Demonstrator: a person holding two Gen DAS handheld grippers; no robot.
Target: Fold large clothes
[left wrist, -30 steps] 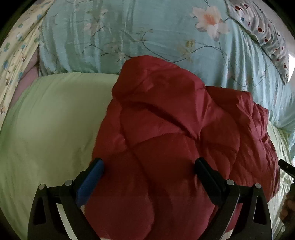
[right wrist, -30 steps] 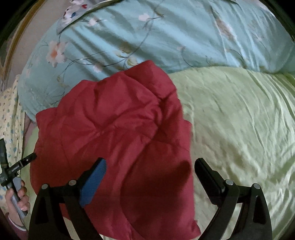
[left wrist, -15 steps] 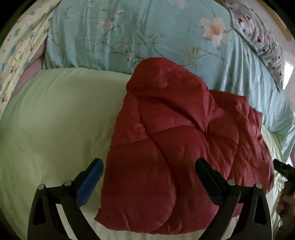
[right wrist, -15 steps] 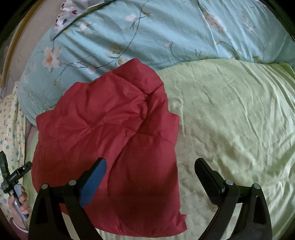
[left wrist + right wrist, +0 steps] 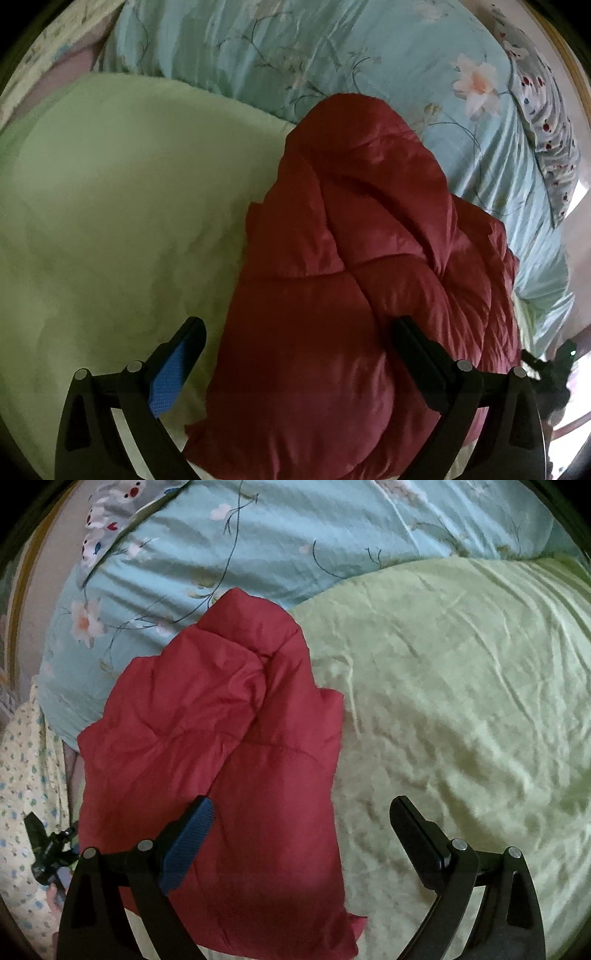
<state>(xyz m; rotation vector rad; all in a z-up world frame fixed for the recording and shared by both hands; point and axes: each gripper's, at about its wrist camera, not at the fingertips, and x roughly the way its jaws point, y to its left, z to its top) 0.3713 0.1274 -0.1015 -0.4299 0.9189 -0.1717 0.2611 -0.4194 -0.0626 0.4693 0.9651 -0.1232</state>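
Both tools are wide open and hold nothing. The red padded jacket [image 5: 354, 295] lies folded on the green sheet [image 5: 110, 221], under the left gripper [image 5: 295, 339] and under the left finger of the right gripper [image 5: 301, 819]. Risk: the puffy filling may spring the fold open.

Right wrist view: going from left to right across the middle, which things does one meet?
Yellow dotted fabric → red padded garment → light green bedcover.
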